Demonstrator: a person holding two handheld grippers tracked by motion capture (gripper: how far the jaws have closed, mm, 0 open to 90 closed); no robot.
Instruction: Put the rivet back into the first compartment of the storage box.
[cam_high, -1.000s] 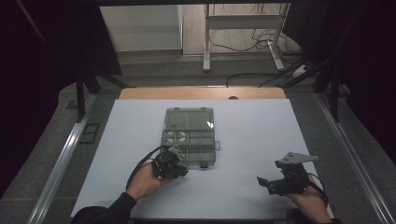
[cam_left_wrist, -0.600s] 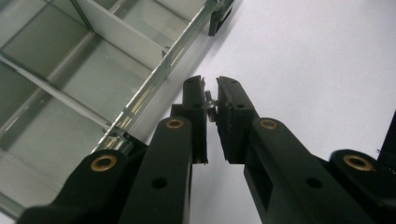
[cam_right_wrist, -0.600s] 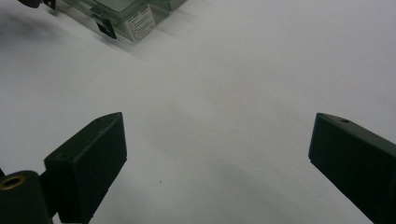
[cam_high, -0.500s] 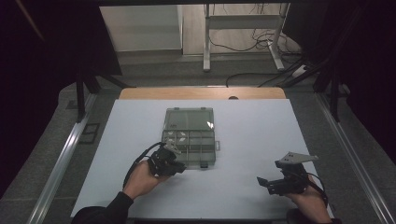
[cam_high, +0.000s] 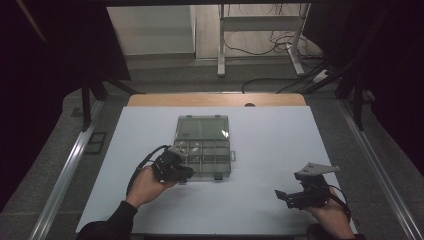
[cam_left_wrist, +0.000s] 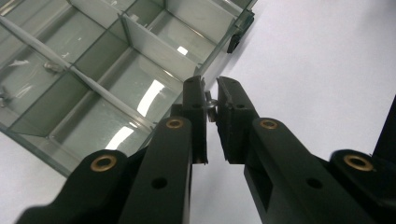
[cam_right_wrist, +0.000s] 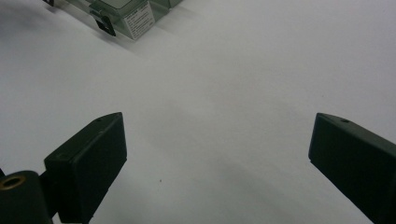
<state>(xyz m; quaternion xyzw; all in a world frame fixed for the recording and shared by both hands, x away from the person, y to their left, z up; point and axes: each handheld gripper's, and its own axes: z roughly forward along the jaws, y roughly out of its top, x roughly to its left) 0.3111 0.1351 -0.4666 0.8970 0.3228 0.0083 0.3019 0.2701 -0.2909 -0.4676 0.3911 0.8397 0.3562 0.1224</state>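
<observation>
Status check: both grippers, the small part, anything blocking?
Left gripper shut on small metal part, beside organizer box. Right gripper open, idle over white table. Nothing in the way.

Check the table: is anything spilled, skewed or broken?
Nothing stands out. The clear box lies open and flat on the table, square to its edges. The left gripper pinches a small metal part beside the box; the right gripper rests open.

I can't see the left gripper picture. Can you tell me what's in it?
Two black jaws of the left gripper pinch a small metal screw just above the near corner of a clear plastic organizer box. The box lies open on a white table, and a few small metal parts sit in its far compartments.
</observation>
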